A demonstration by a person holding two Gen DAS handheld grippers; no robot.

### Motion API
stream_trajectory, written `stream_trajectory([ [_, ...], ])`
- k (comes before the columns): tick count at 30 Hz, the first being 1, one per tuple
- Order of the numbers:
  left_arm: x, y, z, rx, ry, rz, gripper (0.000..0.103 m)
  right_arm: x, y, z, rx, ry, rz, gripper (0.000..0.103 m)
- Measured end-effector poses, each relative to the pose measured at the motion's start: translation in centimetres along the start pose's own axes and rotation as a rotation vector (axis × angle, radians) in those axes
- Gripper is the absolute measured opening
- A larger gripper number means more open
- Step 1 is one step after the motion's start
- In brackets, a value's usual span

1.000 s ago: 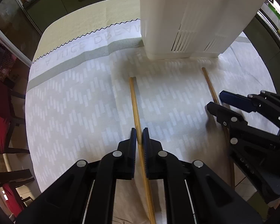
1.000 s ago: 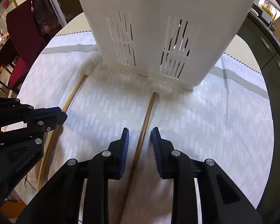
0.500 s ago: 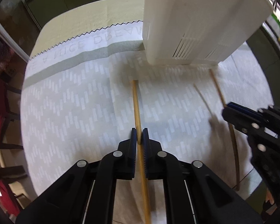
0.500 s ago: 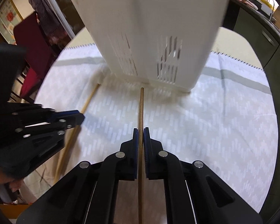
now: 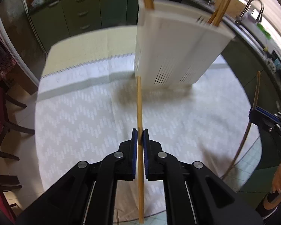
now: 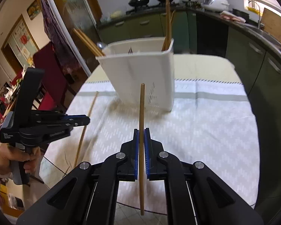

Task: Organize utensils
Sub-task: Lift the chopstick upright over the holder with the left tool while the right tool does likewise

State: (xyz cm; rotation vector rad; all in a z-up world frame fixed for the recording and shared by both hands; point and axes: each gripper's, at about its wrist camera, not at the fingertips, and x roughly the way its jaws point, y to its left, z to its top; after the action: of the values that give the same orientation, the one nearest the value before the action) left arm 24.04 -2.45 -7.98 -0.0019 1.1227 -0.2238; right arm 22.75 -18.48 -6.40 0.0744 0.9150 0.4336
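Between the blue pads of the left gripper a pale wooden chopstick is clamped near its middle, its far end reaching forward toward the foot of the white utensil caddy and its near end running back under the claw; it appears lifted clear of the patterned white tablecloth. To the right of that claw, the right gripper is likewise clenched on a darker chopstick, which stands out ahead of its fingertips with the tip pointing at the caddy's slotted front wall. The caddy stands on the cloth ahead of both claws, well beyond the chopstick tips and above them in height. By my reading, the step in hand is the carry: both sticks are picked up and neither is yet over the caddy's open top. The next move seems to call for raising each claw higher than the rim, tipping the stick toward upright, and lowering its end into a compartment before letting go; a thin stick gripped near its middle may swivel in the pads, so a steady grip matters. Counted: two grippers, two held chopsticks, one caddy, and one tablecloth. More chopsticks already lean out of the caddy at its left and right corners, at least two in each bunch, though blur keeps me from an exact count.
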Motion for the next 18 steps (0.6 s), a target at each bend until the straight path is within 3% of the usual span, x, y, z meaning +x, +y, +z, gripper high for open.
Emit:
stream_trajectory([
  [10,-6.8,-1.6,-1.3,0.037,-0.142,-0.011,0.006,-4.0,-0.1,-0.7,-0.015,-0.077,0.006,0.006],
  [18,-8.2,-2.4,-1.6,0.066,-0.167,-0.005,0.006,-4.4,0.6,-0.6,-0.038,-0.081,0.012,0.006],
])
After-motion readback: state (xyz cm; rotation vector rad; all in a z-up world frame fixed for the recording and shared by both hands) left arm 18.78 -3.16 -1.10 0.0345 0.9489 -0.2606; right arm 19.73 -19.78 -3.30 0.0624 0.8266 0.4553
